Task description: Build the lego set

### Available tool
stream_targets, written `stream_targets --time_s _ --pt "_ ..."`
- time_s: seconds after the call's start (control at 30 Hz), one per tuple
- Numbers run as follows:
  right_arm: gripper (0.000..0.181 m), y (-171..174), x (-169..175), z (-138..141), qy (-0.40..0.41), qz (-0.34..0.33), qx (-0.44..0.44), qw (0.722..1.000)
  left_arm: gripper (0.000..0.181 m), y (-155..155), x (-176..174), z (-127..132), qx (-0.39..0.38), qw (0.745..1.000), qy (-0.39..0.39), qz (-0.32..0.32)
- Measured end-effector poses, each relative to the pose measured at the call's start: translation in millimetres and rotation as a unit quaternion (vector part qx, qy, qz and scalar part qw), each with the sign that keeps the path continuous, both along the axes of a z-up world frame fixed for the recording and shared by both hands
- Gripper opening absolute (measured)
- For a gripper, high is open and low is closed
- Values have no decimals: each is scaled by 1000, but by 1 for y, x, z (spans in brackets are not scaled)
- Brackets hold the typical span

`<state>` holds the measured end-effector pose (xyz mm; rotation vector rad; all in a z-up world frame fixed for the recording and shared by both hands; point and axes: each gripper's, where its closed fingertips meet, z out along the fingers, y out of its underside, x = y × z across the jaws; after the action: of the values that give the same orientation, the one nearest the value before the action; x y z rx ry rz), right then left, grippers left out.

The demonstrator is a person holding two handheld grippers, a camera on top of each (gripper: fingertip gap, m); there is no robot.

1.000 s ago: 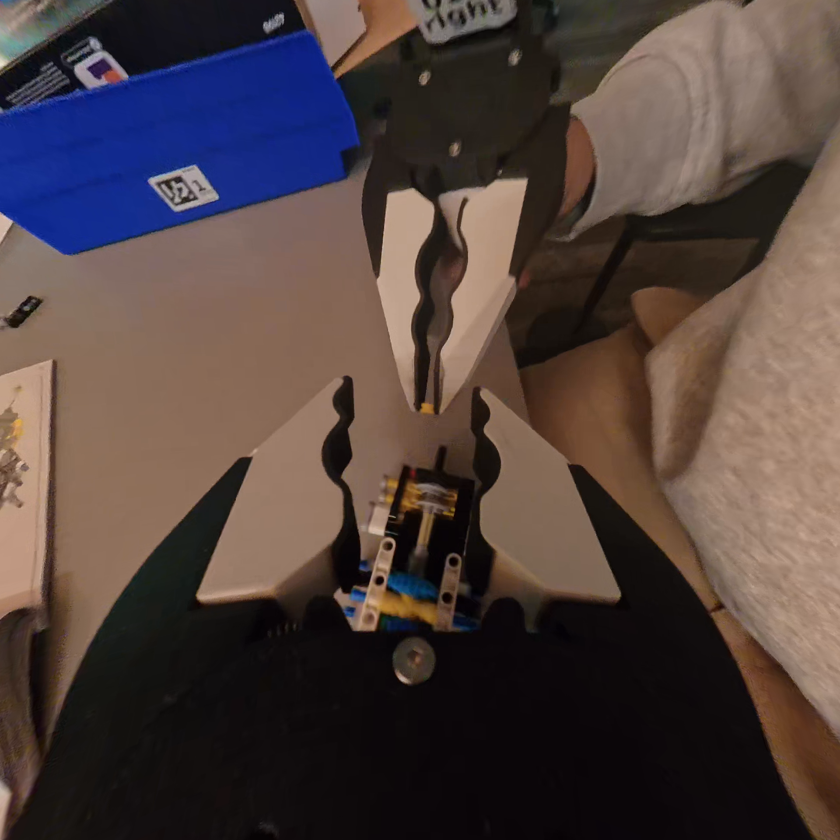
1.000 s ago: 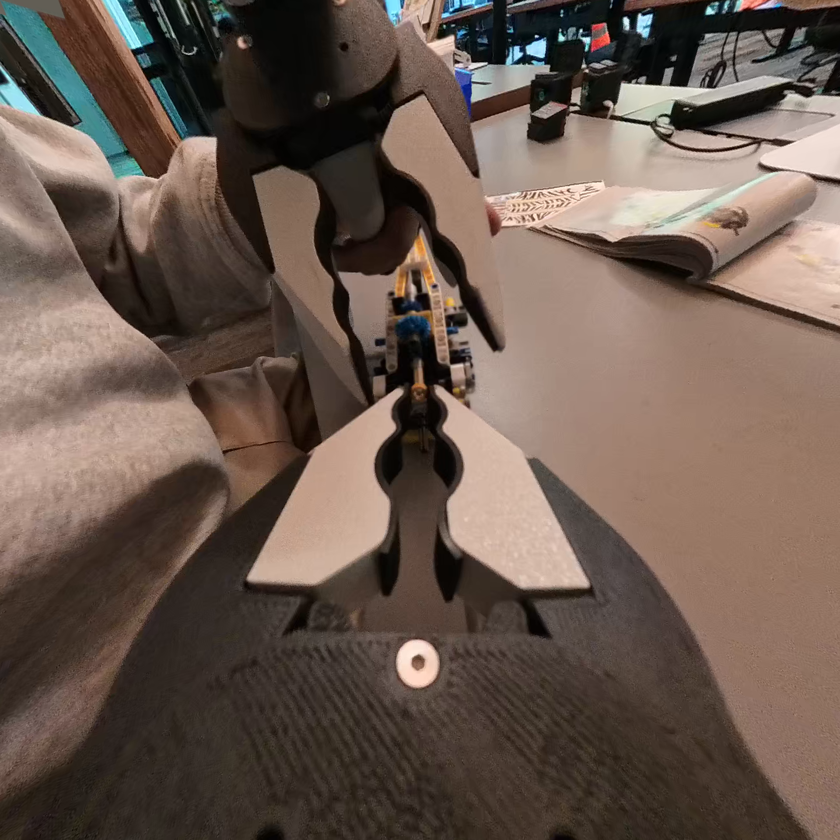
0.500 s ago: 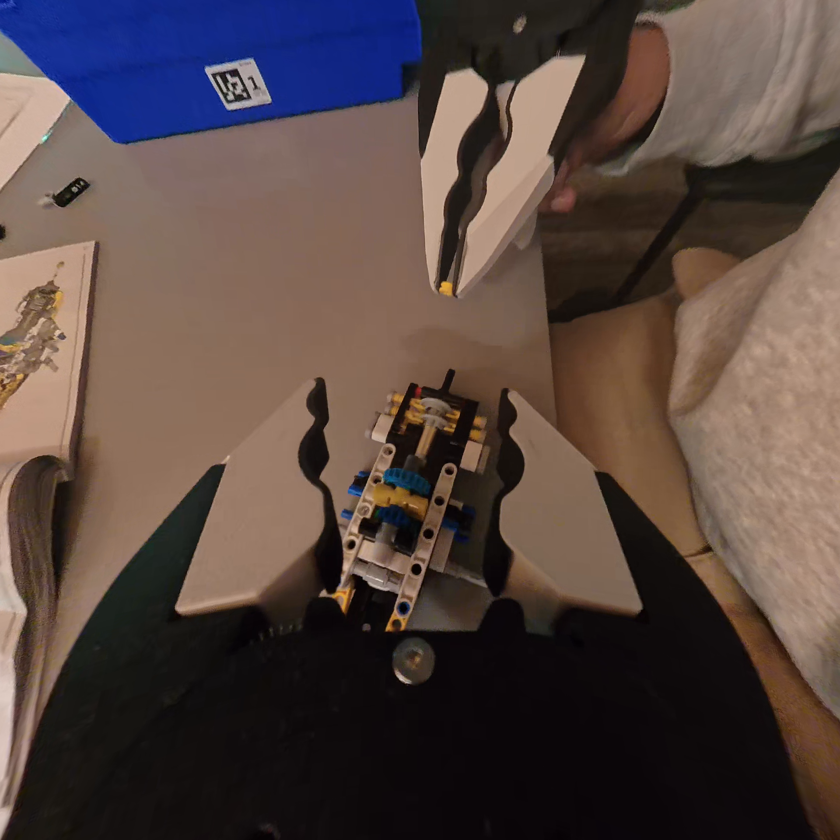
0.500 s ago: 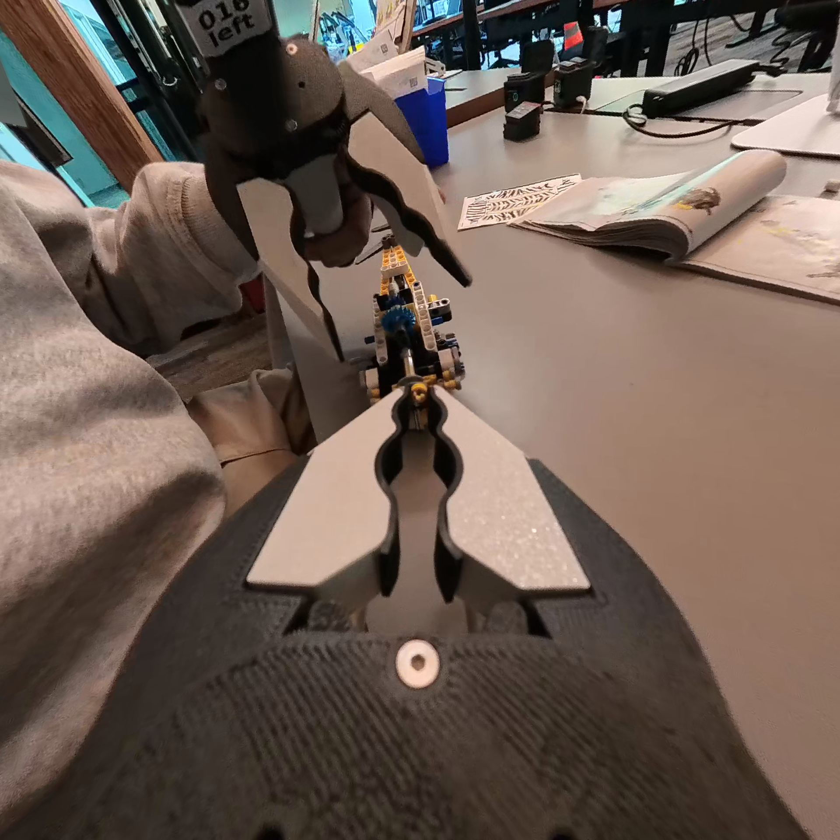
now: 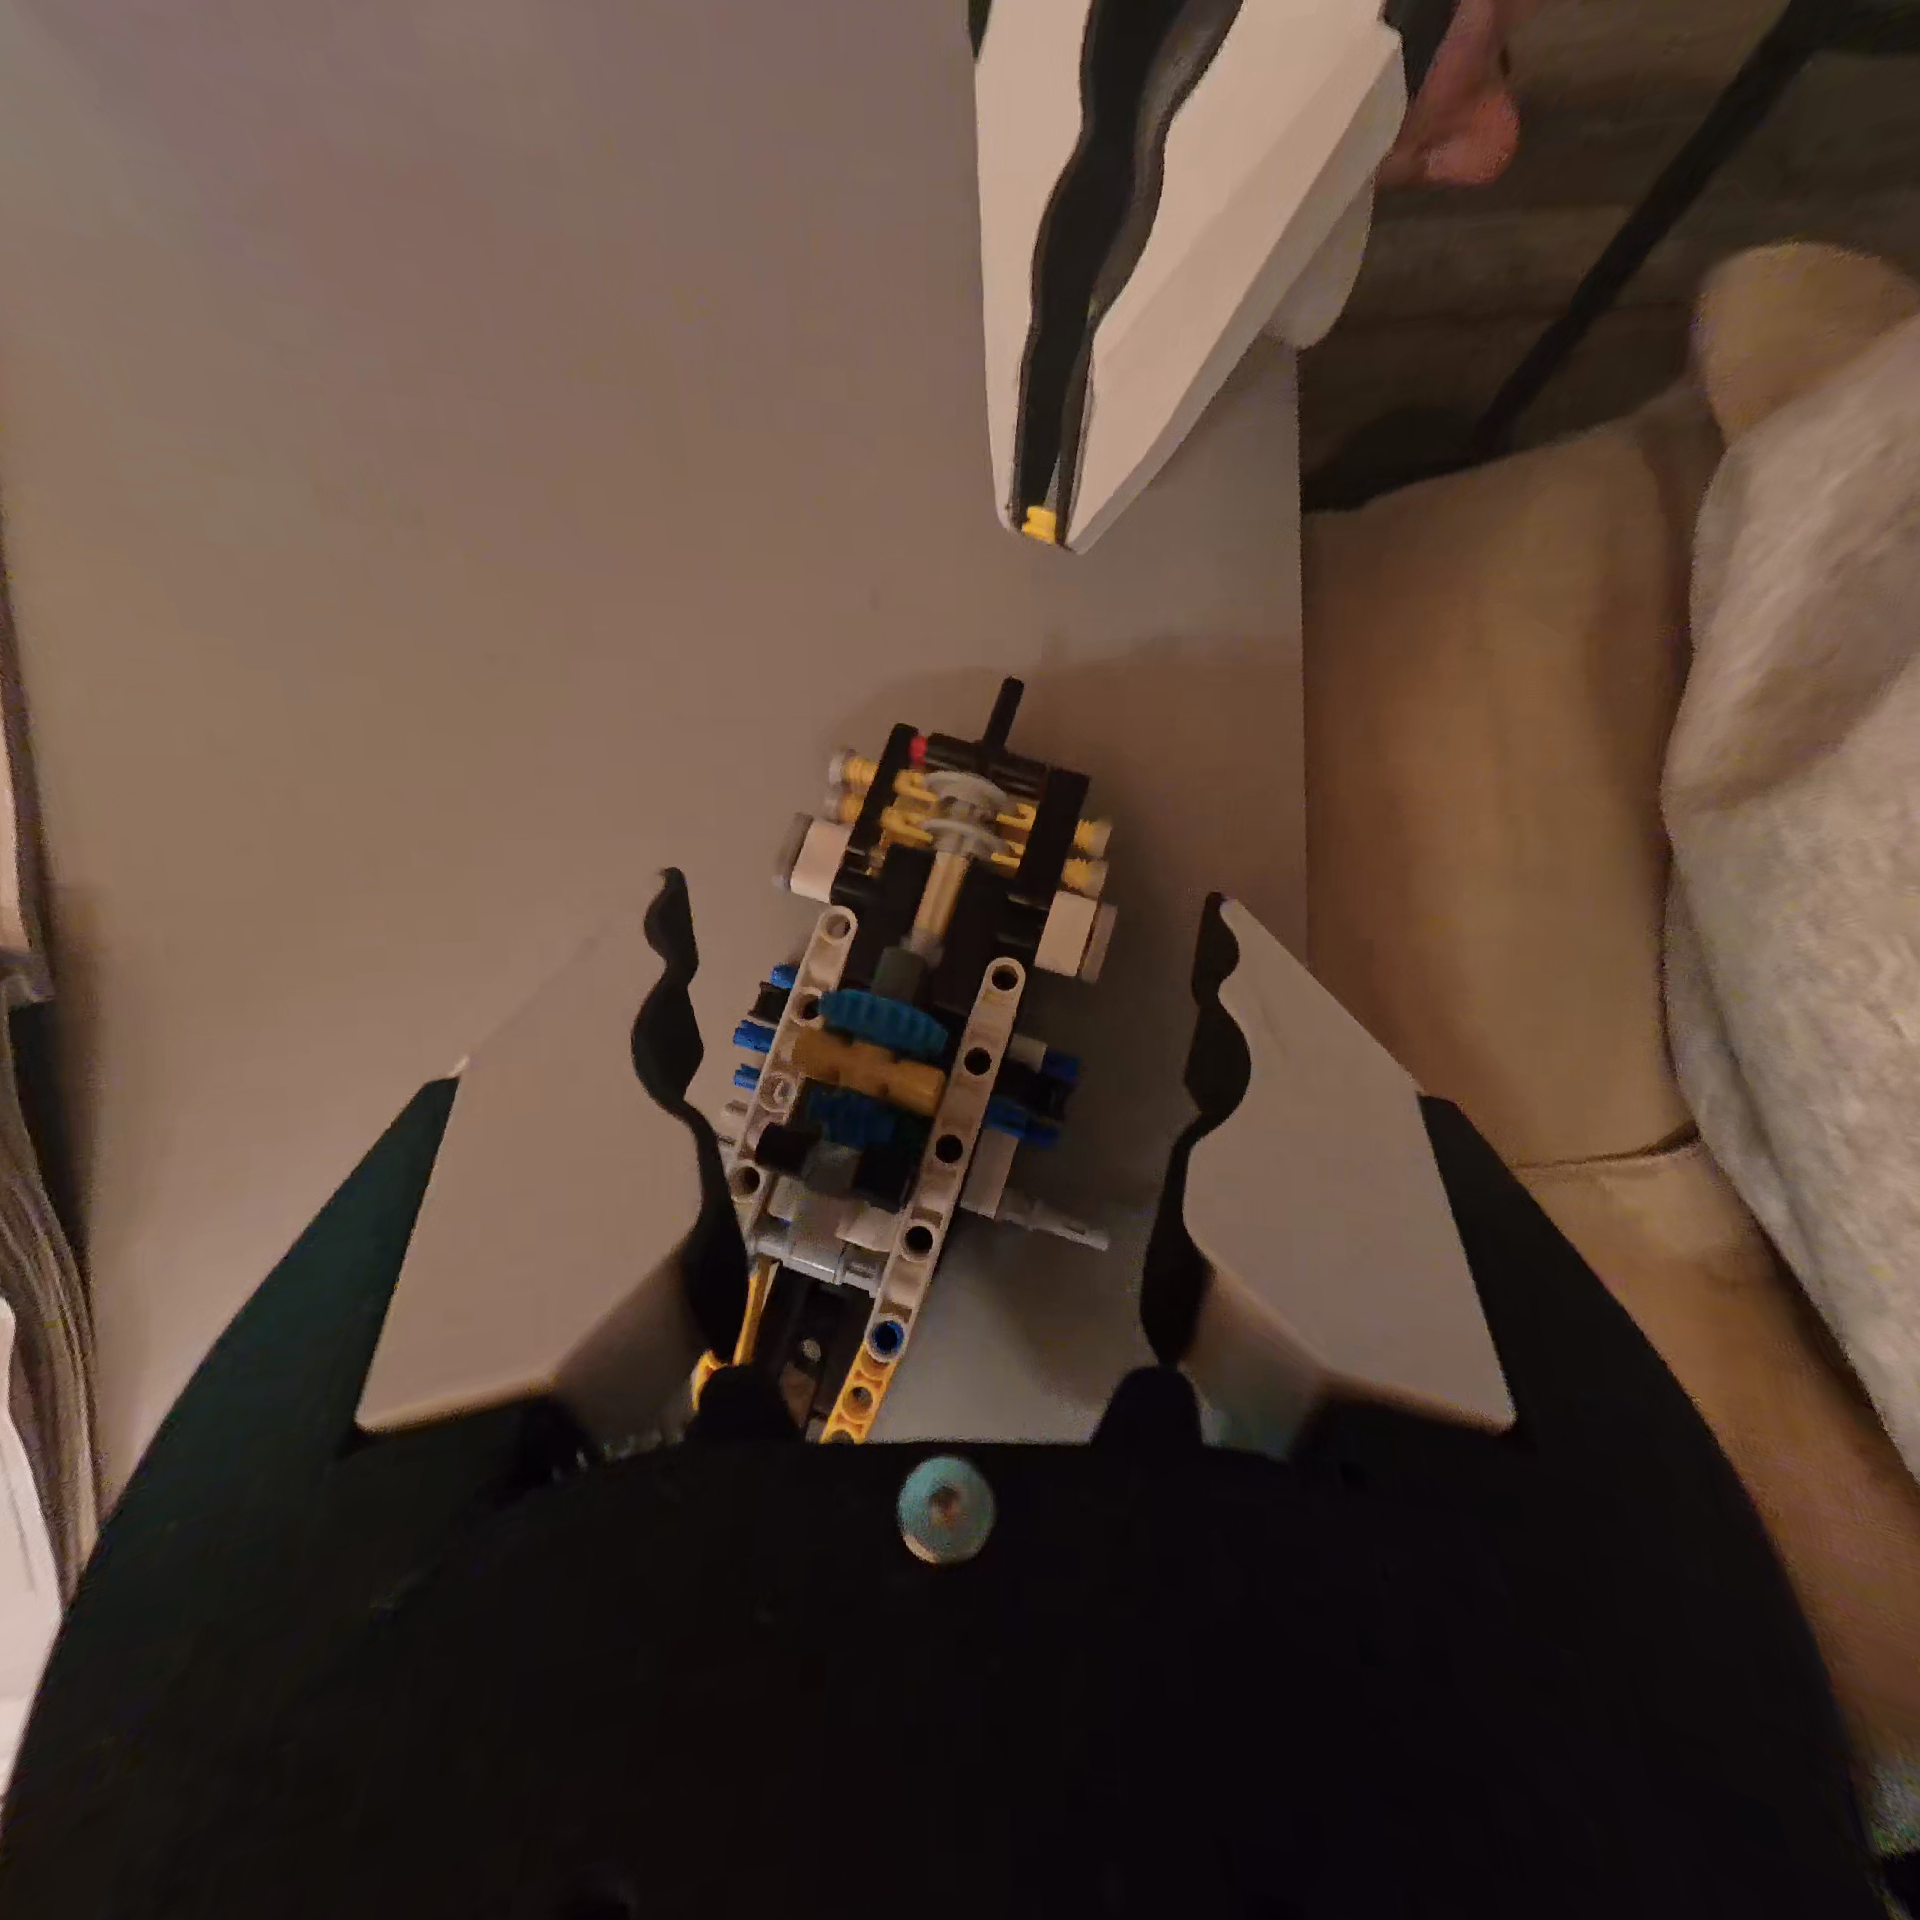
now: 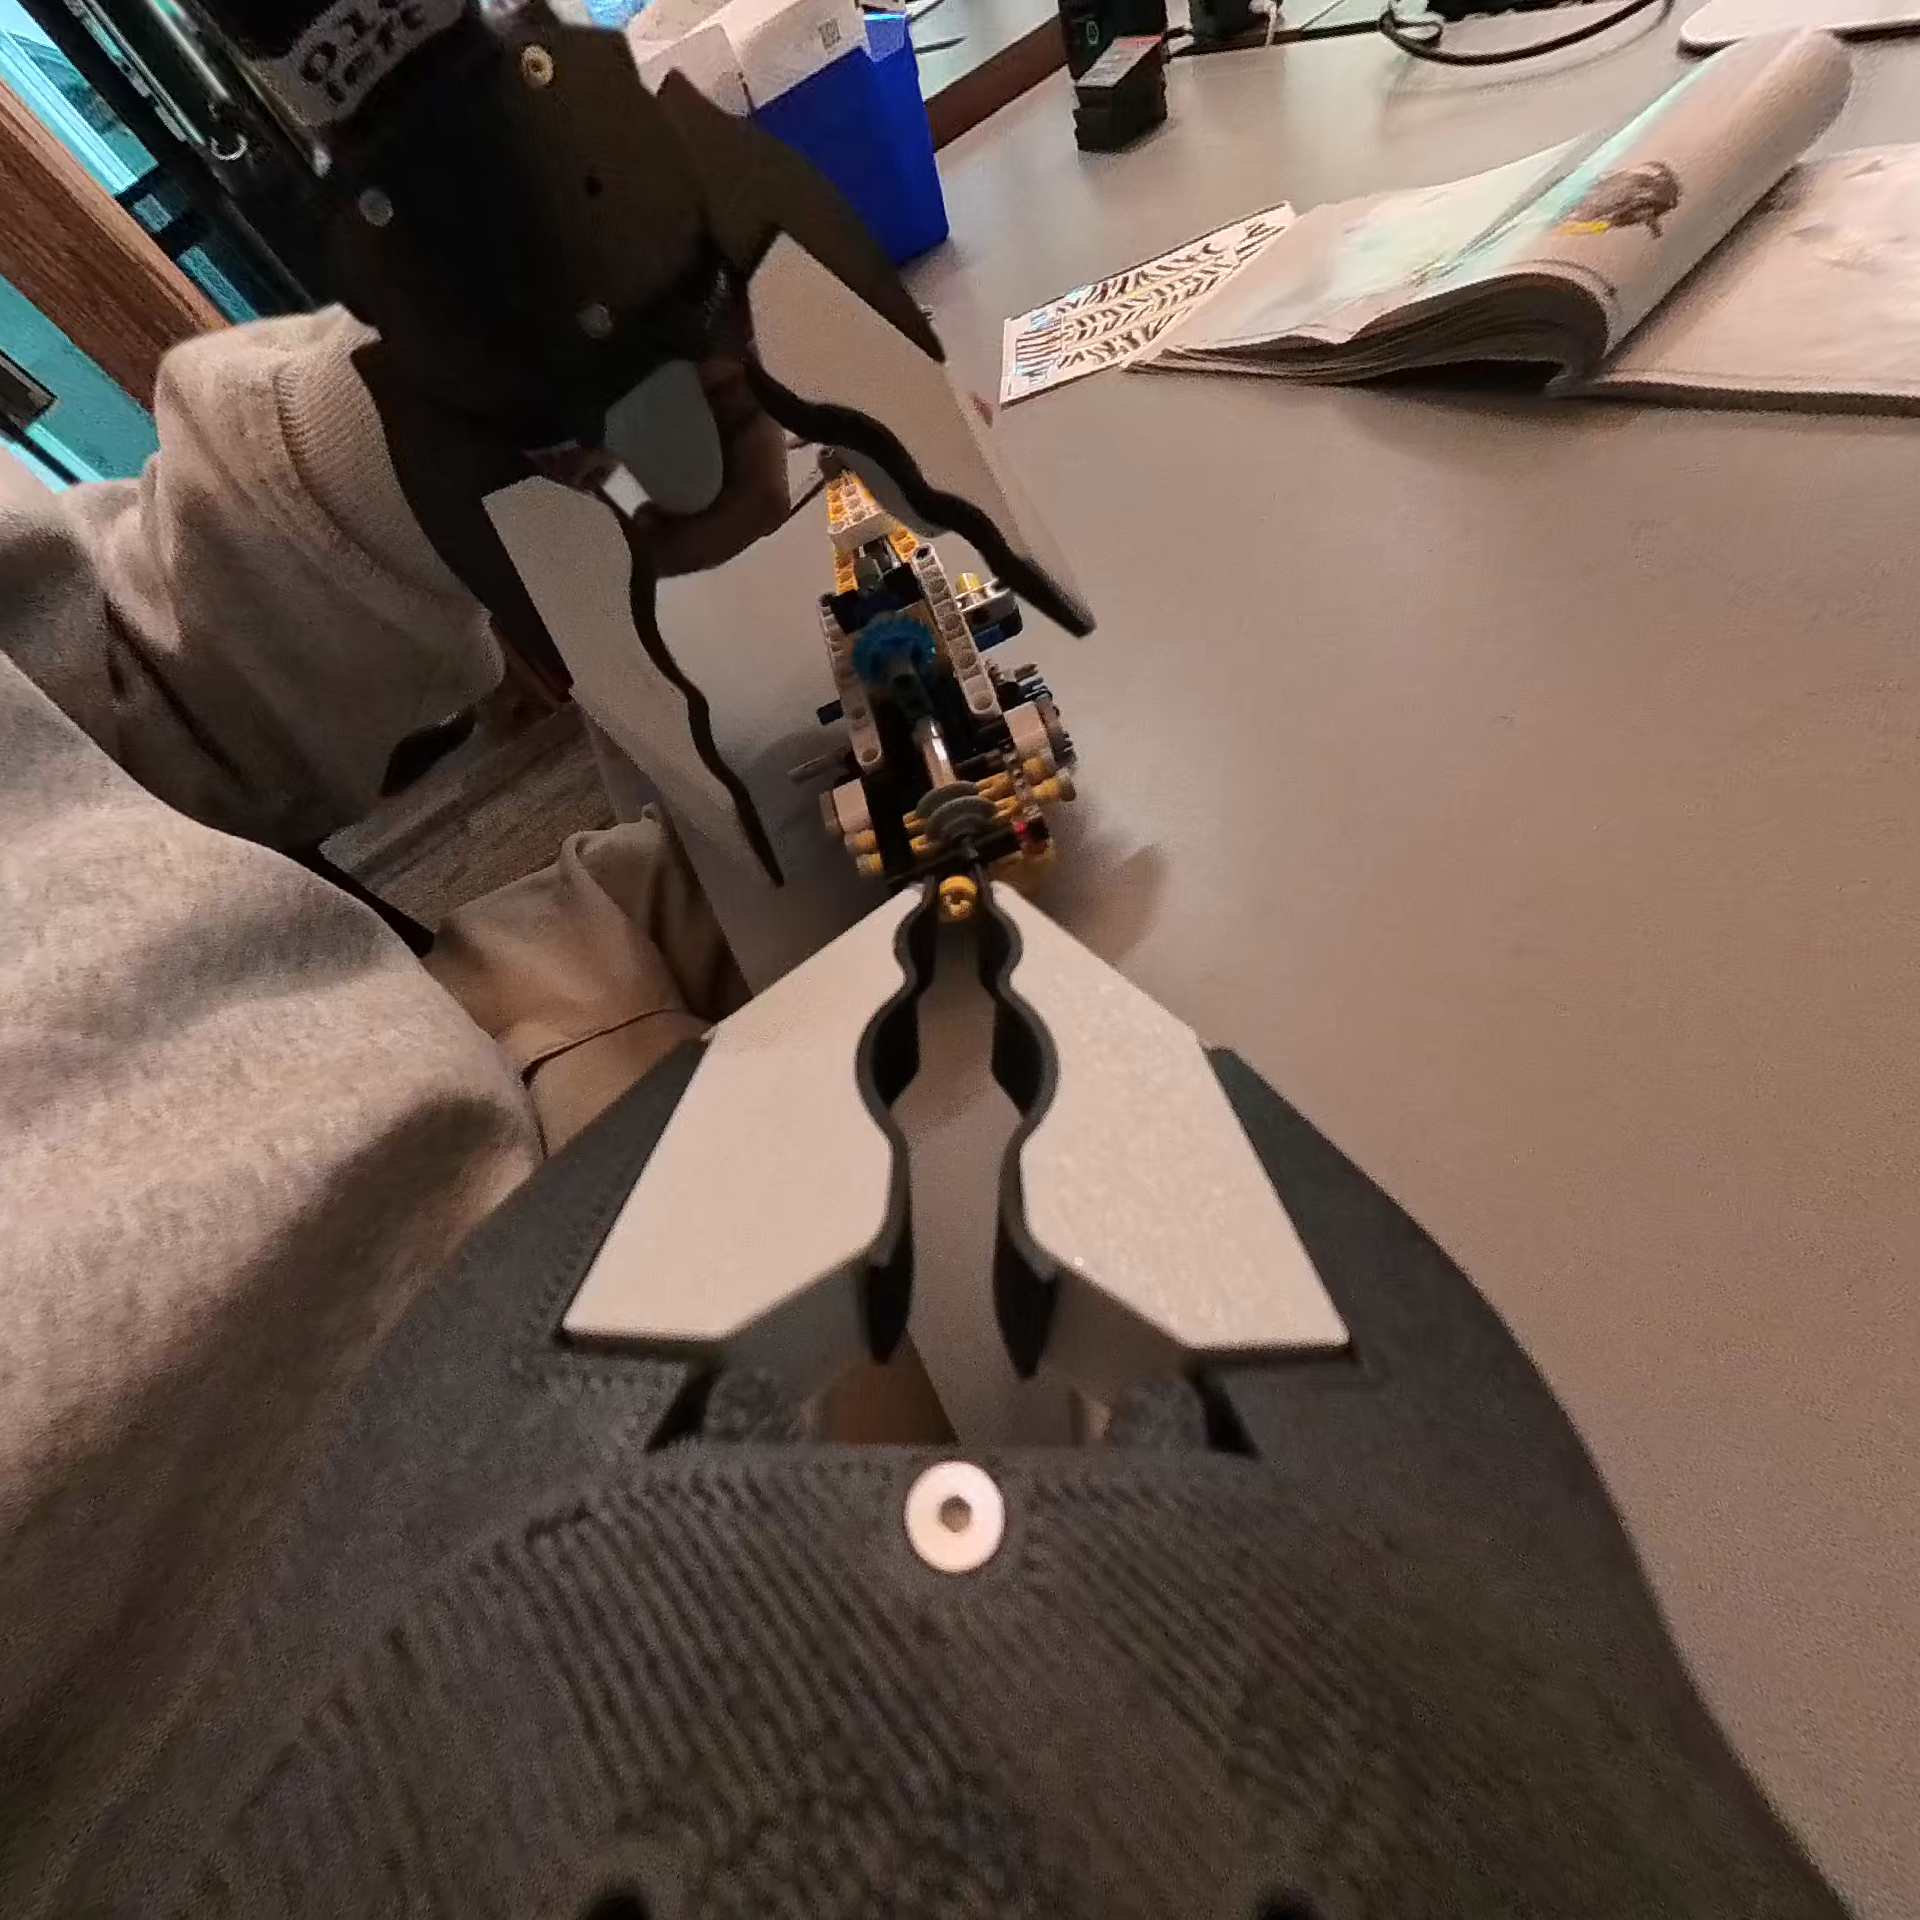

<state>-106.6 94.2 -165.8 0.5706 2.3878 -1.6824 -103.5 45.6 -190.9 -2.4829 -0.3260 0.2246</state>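
Note:
The lego model (image 5: 914, 1039), a black, white, yellow and blue chassis with gears, lies on the grey table (image 5: 416, 520). My left gripper (image 5: 945, 894) is open above it, with its jaws wide on either side of the model. My right gripper (image 5: 1039, 530) is shut on a small yellow piece (image 5: 1037, 523) and hovers a short way beyond the model's black axle end. In the right wrist view, the yellow piece (image 6: 956, 896) sits at my right gripper's tips (image 6: 956, 904), just in front of the model (image 6: 935, 727). The open left gripper (image 6: 925, 748) straddles the model from above.
An open instruction booklet (image 6: 1558, 260) and a striped sticker sheet (image 6: 1143, 301) lie at the back right. A blue bin (image 6: 862, 135) and black devices (image 6: 1117, 83) stand farther back. The table edge (image 5: 1299, 727) runs close beside the model, with a person's lap beyond it.
My left gripper has opened wide, let go of the model and drawn back above it. The model now lies on the table. My right gripper with the yellow piece has moved away from its end.

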Motion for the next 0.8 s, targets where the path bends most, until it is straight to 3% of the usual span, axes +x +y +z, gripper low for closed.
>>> stream_targets --time_s 0.03,0.23,0.37,0.5,0.63,0.8 --pt "5 -1 1 0 -4 2 -1 1000 95 -1 1 -2 -13 1000 -1 -9" --pt "5 0 7 -10 -17 19 11 1000 94 -2 1 -19 -90 992 -19 -89" --pt "5 -1 10 -12 -13 27 18 999 75 -3 -1 -27 -116 985 -42 -124" --pt "5 0 11 -16 -15 32 25 999 75 -4 -1 -27 -125 980 -56 -141" --pt "5 1 6 -7 -7 23 1 1000 75 -5 -3 -17 -94 986 -60 -125" --pt "5 -1 1 31 27 6 -89 996 75 2 0 14 14 994 -42 -102"
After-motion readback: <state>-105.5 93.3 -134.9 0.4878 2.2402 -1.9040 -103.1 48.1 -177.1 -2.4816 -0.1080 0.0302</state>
